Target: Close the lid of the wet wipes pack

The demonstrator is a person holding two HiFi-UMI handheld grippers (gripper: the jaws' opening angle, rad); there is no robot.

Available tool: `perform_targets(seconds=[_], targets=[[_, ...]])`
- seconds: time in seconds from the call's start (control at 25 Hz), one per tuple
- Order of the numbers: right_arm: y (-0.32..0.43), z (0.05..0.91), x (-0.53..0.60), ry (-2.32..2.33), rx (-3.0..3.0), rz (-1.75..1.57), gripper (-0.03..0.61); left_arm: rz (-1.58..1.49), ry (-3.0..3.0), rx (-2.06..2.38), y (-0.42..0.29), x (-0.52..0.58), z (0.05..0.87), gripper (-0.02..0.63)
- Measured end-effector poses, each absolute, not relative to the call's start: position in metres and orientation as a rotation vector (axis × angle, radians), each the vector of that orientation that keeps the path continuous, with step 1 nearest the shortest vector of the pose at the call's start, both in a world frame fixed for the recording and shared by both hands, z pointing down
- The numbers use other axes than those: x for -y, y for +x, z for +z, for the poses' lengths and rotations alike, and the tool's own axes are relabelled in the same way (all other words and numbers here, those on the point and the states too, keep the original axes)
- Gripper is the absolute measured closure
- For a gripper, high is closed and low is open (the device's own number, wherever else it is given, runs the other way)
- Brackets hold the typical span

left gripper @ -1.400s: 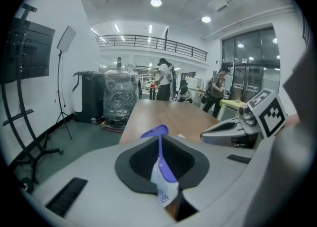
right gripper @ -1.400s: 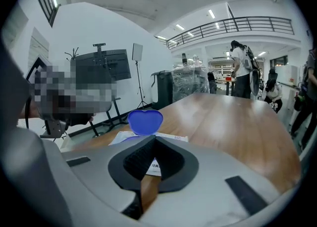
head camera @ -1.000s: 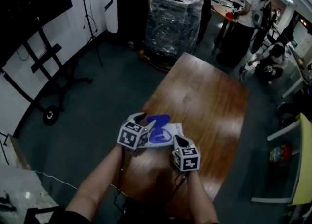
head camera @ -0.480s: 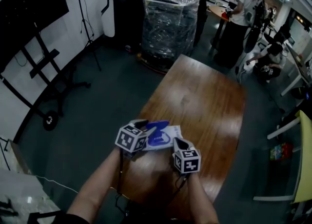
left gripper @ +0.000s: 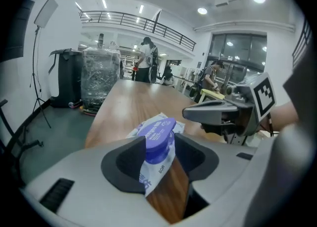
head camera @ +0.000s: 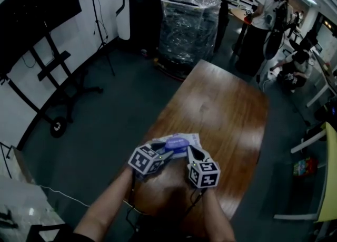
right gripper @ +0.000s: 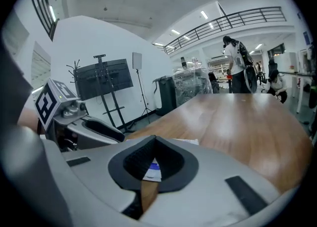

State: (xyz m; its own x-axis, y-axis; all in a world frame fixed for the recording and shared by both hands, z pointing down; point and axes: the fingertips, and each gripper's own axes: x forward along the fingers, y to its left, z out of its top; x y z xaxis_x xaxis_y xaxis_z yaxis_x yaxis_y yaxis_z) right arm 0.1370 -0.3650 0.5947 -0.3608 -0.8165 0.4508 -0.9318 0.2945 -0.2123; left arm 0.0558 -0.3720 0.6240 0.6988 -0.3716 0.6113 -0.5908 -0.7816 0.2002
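Observation:
The wet wipes pack [head camera: 190, 138] lies flat near the front left edge of the wooden table [head camera: 221, 104]. Its blue lid [head camera: 176, 142] is tipped low over the pack. My left gripper [head camera: 163, 149] reaches in from the left, its jaws a narrow gap apart. In the left gripper view the lid [left gripper: 158, 133] fills that gap, with white pack film [left gripper: 154, 174] below it. My right gripper [head camera: 192, 152] sits shut just right of the pack, with nothing held. Through its slit only a sliver of the pack [right gripper: 154, 169] and table shows.
A plastic-wrapped pallet [head camera: 187, 19] and a black bin [head camera: 139, 6] stand beyond the table's far end. A screen on a wheeled stand [head camera: 42, 56] is at the left. People [head camera: 266, 9] are at the back right, and a yellow chair [head camera: 327, 183] is at the right.
The blue lid stood upright a second ago and now lies tipped down over the pack. My left gripper has come down and nearer with it. The right gripper has barely moved.

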Motion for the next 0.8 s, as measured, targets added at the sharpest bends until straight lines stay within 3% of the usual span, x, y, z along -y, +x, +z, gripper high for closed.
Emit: perform_targets(seconds=[0.8], targets=[[0.097, 0.657, 0.363, 1.342, 2.216, 0.774, 0.568, 0.750, 2.380, 0.844, 0.049, 0.337, 0.650, 0.430]])
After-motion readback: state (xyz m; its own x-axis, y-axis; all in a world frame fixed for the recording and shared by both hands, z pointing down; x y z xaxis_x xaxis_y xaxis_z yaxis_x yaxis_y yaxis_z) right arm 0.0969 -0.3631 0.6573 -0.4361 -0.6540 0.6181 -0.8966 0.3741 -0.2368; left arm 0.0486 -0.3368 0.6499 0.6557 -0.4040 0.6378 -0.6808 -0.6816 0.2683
